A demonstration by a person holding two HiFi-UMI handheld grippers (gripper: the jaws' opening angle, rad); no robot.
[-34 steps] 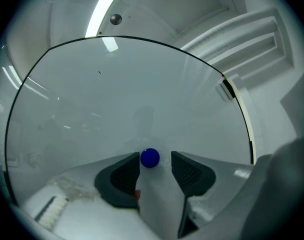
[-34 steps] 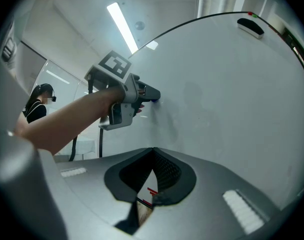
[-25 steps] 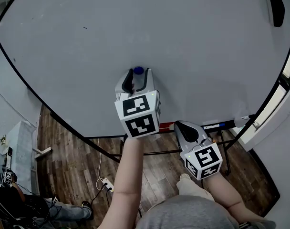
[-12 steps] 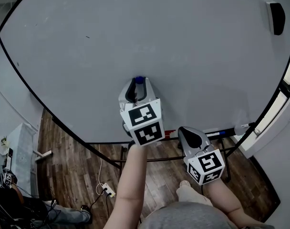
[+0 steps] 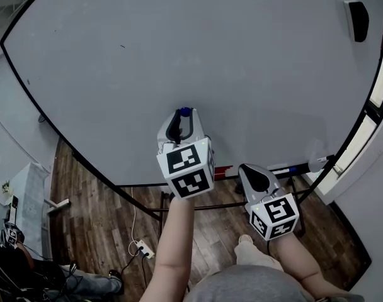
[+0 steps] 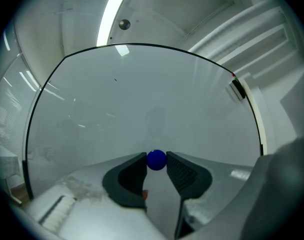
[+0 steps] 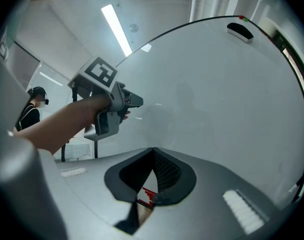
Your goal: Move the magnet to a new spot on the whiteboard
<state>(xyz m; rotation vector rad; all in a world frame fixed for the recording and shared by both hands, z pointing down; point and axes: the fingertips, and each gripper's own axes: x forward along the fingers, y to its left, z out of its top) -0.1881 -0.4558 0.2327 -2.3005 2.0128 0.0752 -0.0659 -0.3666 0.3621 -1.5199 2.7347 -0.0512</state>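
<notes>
Your left claw (image 6: 156,158) has just closed, pinching the small round blue magnet (image 6: 156,160) against the pale grey whiteboard (image 6: 142,94); moving it remains.

magnet: in the head view only its blue top (image 5: 185,111) shows above the left hand-held gripper (image 5: 182,117), whose jaws have just been closing with it between them; the rest is covered.
magnet and board: from the left gripper view, whether the magnet (image 6: 156,160) touches the whiteboard (image 6: 152,99) cannot be told.
whiteboard: cut off by the head view's top edge (image 5: 242,61); the arm and both hand-held grippers hide parts of its lower edge.
dark object (image 5: 357,21): near the whiteboard's upper right corner, too small to identify.
speck (image 5: 122,46): toward the upper left corner, too small to tell.
pens (image 5: 291,168): below the lower edge, partly behind the right hand-held gripper (image 5: 247,168).
red-and-white patch (image 7: 148,194): a sliver below that gripper's closed jaws, unidentifiable.
</notes>
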